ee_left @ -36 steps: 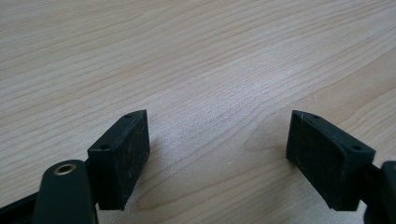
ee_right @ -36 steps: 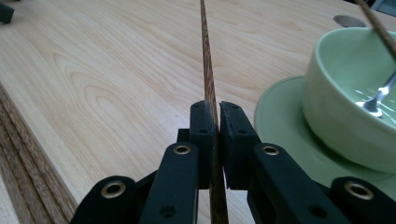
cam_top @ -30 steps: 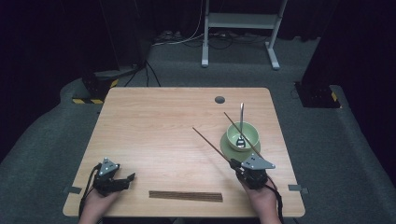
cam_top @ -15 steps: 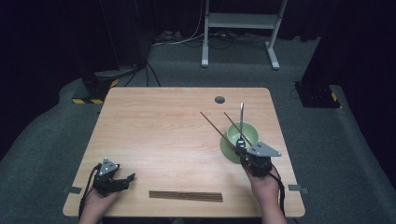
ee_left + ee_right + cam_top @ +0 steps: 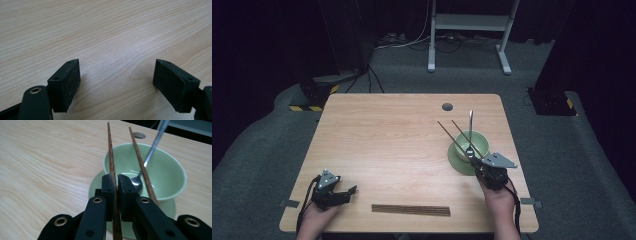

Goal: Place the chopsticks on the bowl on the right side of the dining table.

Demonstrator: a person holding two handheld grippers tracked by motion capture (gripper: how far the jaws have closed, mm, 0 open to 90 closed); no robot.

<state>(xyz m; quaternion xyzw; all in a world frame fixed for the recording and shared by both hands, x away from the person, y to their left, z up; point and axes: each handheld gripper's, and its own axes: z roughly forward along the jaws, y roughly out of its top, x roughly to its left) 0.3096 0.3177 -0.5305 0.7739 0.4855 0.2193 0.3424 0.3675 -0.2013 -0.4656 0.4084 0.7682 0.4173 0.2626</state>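
Observation:
My right gripper is shut on a brown wooden chopstick that points up and away over the table. A second chopstick runs along the outside of its right jaw; what holds it is hidden. Both chopsticks slant over a pale green bowl standing on a green saucer. A metal spoon leans in the bowl. My left gripper rests open on bare wood at the table's near left.
A dark brown strip lies flat along the wooden table's near edge, between the two hands. A round cable hole sits near the far edge behind the bowl. Dark floor, cables and a white stand lie beyond.
My right gripper has moved forward to the bowl's near rim, and the two chopsticks have swung right and closer together over it. The left gripper has stayed still.

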